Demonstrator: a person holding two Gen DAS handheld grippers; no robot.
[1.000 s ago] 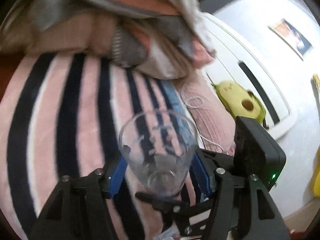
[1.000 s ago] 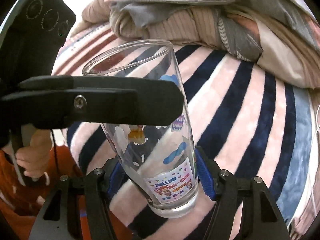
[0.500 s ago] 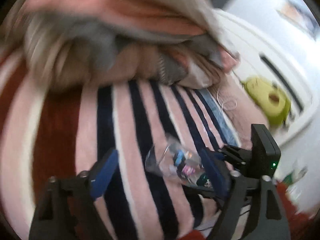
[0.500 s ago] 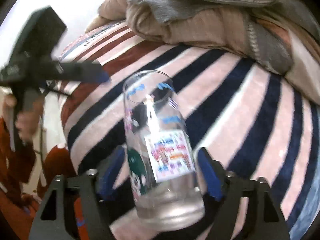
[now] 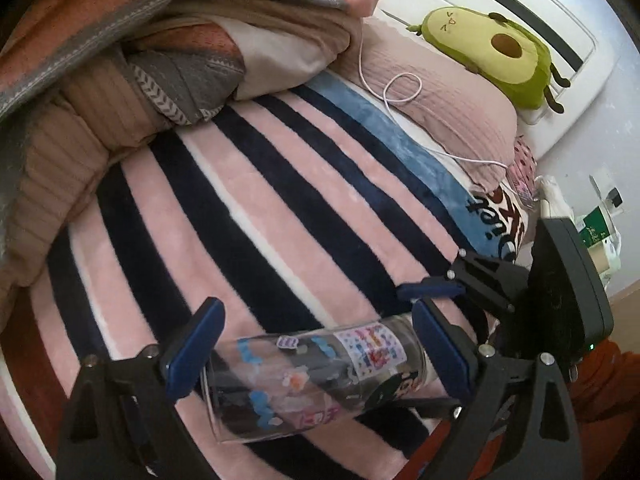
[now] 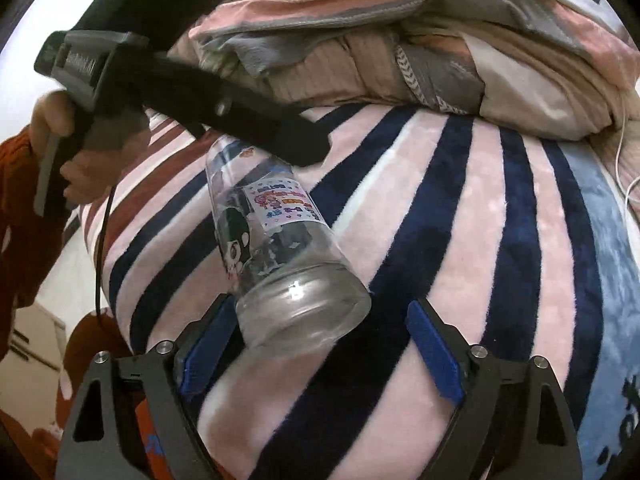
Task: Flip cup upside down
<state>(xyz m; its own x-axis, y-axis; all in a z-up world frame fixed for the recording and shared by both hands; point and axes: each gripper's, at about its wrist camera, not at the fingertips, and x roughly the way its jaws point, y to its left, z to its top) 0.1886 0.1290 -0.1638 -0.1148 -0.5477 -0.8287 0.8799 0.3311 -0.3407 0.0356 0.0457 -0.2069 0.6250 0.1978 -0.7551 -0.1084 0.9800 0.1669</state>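
The cup is a clear glass with cartoon stickers. In the left wrist view the cup [image 5: 316,376] lies on its side on the striped blanket [image 5: 280,220], lengthwise between the wide-open fingers of my left gripper [image 5: 316,356], rim to the left, base to the right. In the right wrist view the cup [image 6: 276,248] points its thick base at the camera, between the open fingers of my right gripper [image 6: 320,356]; the base lies close to the left pad [image 6: 208,348]. The left gripper's black body [image 6: 160,84] hangs over the cup's far end.
A heap of folded bedding [image 5: 160,48] lies at the back of the bed. An avocado plush [image 5: 492,52], a pink pillow [image 5: 440,112] and a white cable [image 5: 400,92] lie at the far right. The person's hand [image 6: 56,128] holds the left gripper's handle.
One second ago both grippers gripped the upright cup. The left let go and pulled back, the right tipped the cup over; now it lies on its side and both grippers are open.
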